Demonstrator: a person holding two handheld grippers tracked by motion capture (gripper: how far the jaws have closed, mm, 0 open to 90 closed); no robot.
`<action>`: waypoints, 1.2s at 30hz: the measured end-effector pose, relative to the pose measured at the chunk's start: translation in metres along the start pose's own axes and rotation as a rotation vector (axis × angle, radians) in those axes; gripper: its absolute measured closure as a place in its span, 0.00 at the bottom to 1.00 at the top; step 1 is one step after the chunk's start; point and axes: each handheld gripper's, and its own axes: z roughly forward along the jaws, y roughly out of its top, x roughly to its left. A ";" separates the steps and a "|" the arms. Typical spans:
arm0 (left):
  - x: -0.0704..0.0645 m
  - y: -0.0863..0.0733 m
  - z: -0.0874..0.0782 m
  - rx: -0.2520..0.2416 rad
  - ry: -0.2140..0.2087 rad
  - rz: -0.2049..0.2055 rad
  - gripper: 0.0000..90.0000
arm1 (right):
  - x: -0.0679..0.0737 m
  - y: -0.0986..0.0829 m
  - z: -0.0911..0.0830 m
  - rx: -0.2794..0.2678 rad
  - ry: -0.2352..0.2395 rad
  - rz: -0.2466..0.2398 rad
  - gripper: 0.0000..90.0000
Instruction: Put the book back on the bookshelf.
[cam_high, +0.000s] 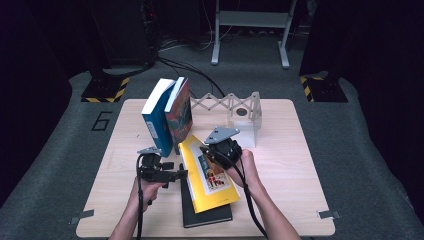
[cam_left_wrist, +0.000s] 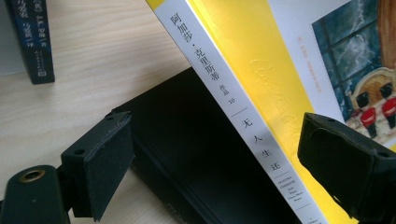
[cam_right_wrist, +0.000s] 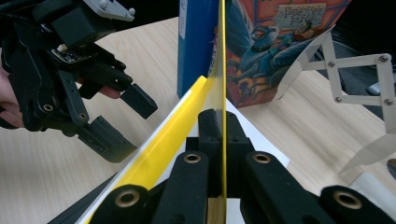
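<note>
My right tool (cam_high: 212, 150) is clamped on the front cover of the yellow book (cam_high: 210, 175), which lies on the black book (cam_high: 207, 214) at 6 o'clock on the desk (cam_high: 290, 165); my left tool (cam_high: 181, 172) is apart, jaws either side of the yellow book's spine edge, not gripping yet. Two books already stand upright at 11 o'clock, the blue book (cam_high: 156, 122) and the dragon-cover book (cam_high: 180, 115), by the white expanding bookend (cam_high: 235, 112). I judge roughly halfway: two standing, yellow and black left to shelve.

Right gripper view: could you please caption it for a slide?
Right tongs pinch the yellow book's cover; left tongs open beside it.
</note>
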 end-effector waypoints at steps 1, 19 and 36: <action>0.000 0.001 0.000 0.008 0.000 0.004 0.12 | 0.000 0.000 0.000 0.003 0.001 0.010 1.00; -0.006 0.011 0.017 0.010 -0.017 0.019 0.18 | -0.003 0.004 -0.005 -0.021 -0.022 -0.005 1.00; -0.011 0.008 0.022 -0.042 -0.026 0.028 0.62 | 0.003 0.004 0.000 -0.035 -0.029 -0.067 1.00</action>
